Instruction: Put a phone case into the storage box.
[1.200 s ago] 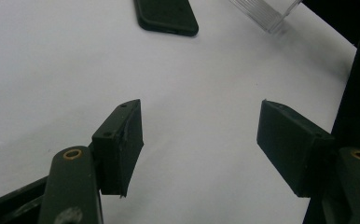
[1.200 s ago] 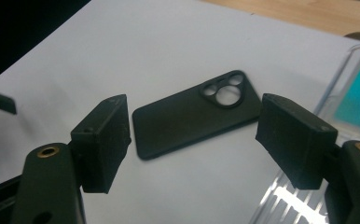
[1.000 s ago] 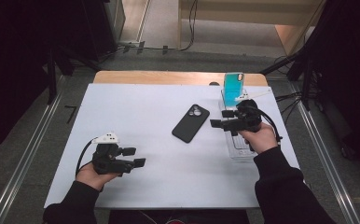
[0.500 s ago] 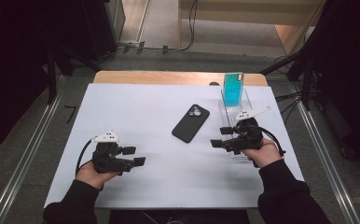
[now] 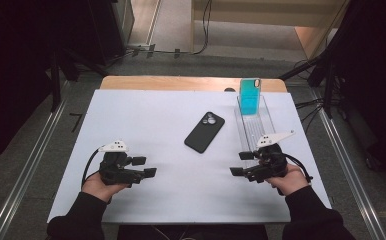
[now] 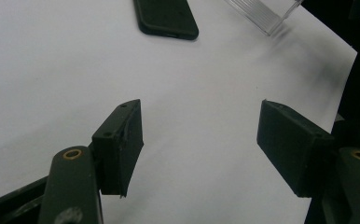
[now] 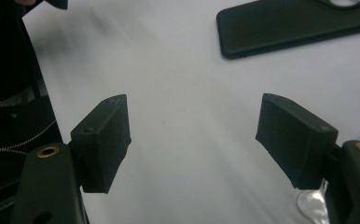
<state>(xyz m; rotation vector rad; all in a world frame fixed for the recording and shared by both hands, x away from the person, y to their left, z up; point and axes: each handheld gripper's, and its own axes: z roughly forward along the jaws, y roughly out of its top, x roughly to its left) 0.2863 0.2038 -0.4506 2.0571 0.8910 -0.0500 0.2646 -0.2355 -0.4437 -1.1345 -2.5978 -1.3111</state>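
Note:
A black phone (image 5: pixel 204 131) lies face down near the middle of the white table (image 5: pixel 146 115); its end also shows in the left gripper view (image 6: pixel 165 18) and in the right gripper view (image 7: pixel 294 25). A teal phone (image 5: pixel 250 96) stands upright at the far end of a clear slotted rack (image 5: pixel 255 131). My left gripper (image 5: pixel 144 167) rests low at the front left, open and holding nothing (image 6: pixel 199 147). My right gripper (image 5: pixel 241 163) sits at the front right, just before the rack's near end, open and holding nothing (image 7: pixel 192 140).
The table's front edge runs close behind both hands. A wooden strip (image 5: pixel 181 83) borders the far edge. Metal rails (image 5: pixel 26 165) run along the floor on both sides, and dark stands and cables crowd the far corners.
My right gripper has drawn back from the rack's middle toward the front of the table and come down low. The left gripper has stayed where it was.

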